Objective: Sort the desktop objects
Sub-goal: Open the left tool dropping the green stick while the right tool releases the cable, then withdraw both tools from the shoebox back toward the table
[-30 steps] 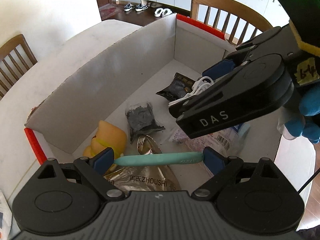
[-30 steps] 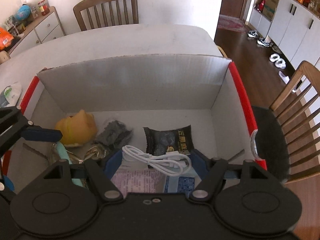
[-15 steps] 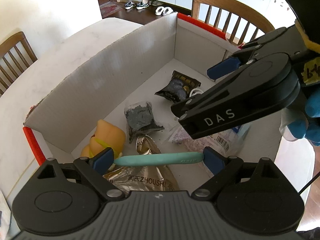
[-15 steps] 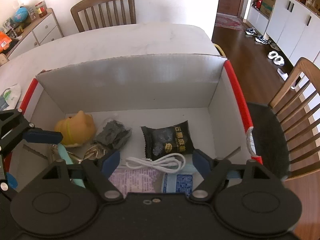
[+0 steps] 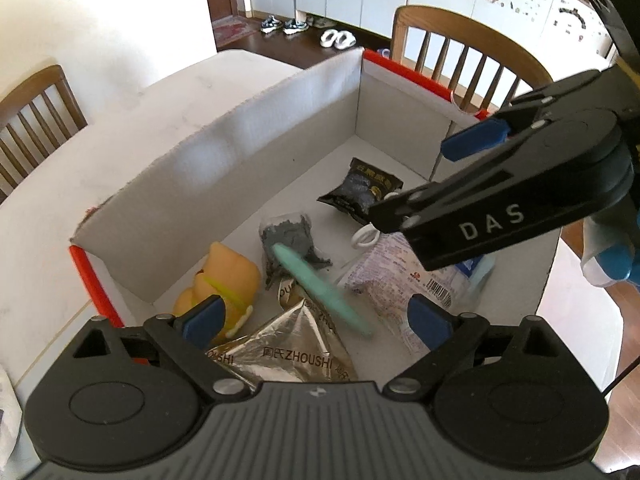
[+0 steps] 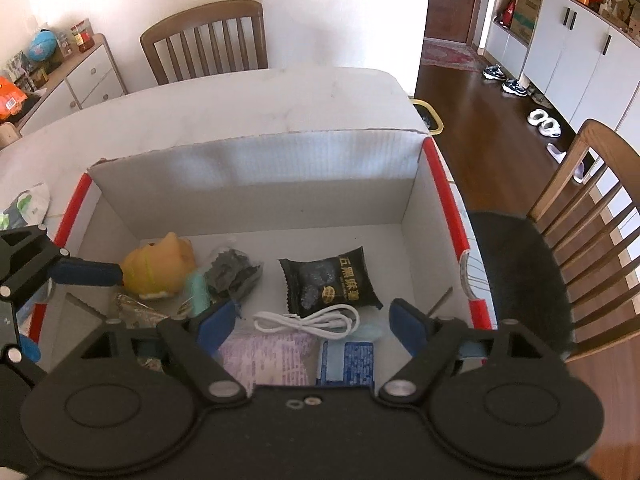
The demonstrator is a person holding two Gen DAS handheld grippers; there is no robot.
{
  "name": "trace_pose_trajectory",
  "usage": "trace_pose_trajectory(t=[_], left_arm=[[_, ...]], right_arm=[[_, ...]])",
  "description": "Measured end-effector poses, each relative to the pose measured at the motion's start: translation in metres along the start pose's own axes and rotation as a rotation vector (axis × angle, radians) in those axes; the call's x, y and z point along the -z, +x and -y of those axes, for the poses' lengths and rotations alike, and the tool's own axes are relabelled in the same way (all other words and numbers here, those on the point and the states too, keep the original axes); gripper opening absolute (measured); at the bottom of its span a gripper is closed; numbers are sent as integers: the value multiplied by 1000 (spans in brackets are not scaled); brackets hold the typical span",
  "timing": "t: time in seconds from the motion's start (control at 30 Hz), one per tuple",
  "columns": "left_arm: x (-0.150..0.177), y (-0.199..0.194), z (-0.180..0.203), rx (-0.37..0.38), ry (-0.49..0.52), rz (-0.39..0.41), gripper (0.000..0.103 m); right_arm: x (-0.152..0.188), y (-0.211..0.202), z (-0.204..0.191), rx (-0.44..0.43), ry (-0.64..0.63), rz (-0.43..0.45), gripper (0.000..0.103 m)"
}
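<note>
Both hand-held grippers, left [image 5: 316, 316] and right [image 6: 308, 320], open, empty; teal pen [image 5: 320, 288] loose in box [image 5: 240, 152]: light, stiff, slick, best pinched mid-barrel

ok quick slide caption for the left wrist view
Left tongs open above the cardboard box, teal pen lying across the silver foil packet beside the yellow duck toy.

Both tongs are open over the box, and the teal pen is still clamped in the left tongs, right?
Not quite. Both tongs are open, but the teal pen is not clamped: the left wrist view shows it loose in the box, lying across the foil packet, clear of the left tongs. The right tongs hold nothing.
</note>
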State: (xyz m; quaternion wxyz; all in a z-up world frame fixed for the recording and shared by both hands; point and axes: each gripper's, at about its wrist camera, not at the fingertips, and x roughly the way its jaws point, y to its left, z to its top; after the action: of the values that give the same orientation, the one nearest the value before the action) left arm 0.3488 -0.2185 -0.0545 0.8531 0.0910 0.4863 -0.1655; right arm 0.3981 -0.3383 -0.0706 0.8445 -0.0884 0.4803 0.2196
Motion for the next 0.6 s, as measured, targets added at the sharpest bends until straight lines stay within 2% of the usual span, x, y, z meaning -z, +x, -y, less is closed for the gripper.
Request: trace_pose_trajectory(t=[0.6], left_arm=[[17,-54,-9,3,-87,128,98]], right_arm=[[2,-53,-22,-32,-41,73,85]])
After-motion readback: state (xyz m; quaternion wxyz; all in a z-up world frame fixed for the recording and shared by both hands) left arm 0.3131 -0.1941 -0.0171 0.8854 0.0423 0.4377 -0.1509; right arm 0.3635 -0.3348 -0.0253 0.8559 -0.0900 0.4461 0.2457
